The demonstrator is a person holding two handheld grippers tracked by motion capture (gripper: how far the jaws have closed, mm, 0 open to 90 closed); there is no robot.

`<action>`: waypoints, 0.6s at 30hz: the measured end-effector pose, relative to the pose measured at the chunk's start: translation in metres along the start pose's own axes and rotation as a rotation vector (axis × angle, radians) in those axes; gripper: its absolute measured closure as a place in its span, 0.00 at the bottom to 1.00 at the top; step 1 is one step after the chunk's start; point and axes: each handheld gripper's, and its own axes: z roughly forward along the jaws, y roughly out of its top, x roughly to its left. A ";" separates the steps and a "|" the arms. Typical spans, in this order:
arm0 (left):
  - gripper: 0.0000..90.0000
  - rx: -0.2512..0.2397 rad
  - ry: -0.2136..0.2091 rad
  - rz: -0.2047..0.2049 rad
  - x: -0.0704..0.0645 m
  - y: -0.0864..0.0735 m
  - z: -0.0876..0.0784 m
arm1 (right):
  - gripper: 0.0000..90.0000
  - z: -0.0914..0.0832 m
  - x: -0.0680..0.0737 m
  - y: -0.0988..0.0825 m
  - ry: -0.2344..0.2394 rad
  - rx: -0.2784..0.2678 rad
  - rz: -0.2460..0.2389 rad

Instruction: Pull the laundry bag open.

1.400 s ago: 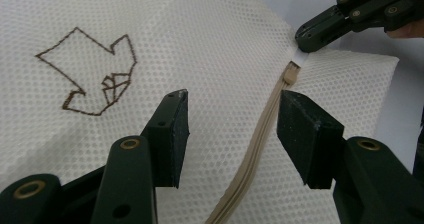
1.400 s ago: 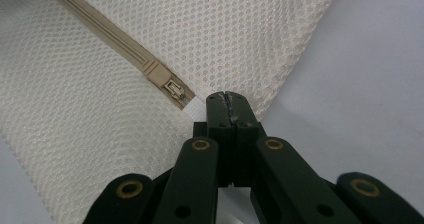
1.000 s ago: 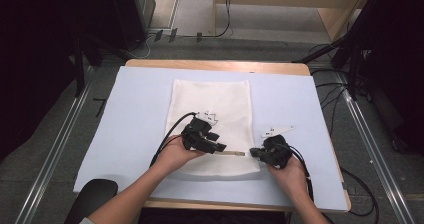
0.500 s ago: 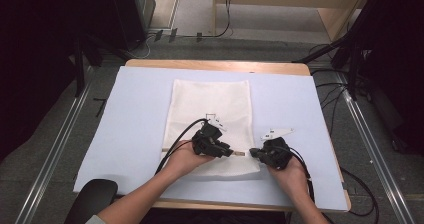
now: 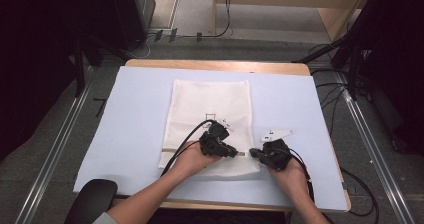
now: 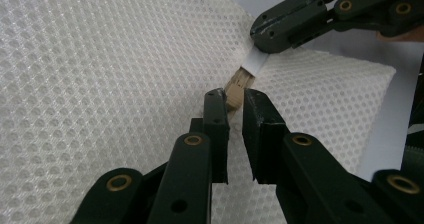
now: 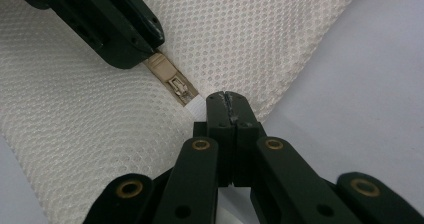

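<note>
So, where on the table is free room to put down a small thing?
Free: the blue mat left of the mesh bag, the strip right of it, and the band beyond its far edge. Crowded: the bag's near right corner, where the left tool and right tool meet at the zipper.

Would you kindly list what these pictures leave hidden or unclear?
1. High view: the zipper is too small to tell open from closed.
2. Right gripper view: the left gripper covers the zipper's far stretch.
3. Left gripper view: whether its jaws grip the zipper pull; they hide it.
</note>
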 end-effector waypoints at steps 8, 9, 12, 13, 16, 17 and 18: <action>0.89 0.011 0.000 -0.005 -0.004 0.006 0.007 | 1.00 0.000 0.001 0.000 -0.003 0.003 -0.006; 0.89 0.014 0.002 -0.004 -0.005 0.007 0.008 | 1.00 0.000 0.001 0.000 -0.005 0.005 -0.006; 0.89 0.014 0.007 -0.019 -0.008 0.008 0.010 | 1.00 0.000 0.001 0.000 -0.009 0.005 -0.007; 0.90 0.017 0.015 -0.009 -0.009 0.009 0.011 | 1.00 0.000 0.001 0.000 -0.009 0.005 -0.006; 0.93 0.023 0.023 -0.018 -0.009 0.010 0.012 | 1.00 0.000 0.002 0.001 -0.010 0.005 -0.005; 0.94 0.028 0.020 -0.016 -0.009 0.010 0.013 | 1.00 0.000 0.002 0.001 -0.012 0.005 -0.005; 0.97 0.030 0.019 -0.014 -0.009 0.011 0.013 | 1.00 0.000 0.002 0.001 -0.011 0.005 -0.006</action>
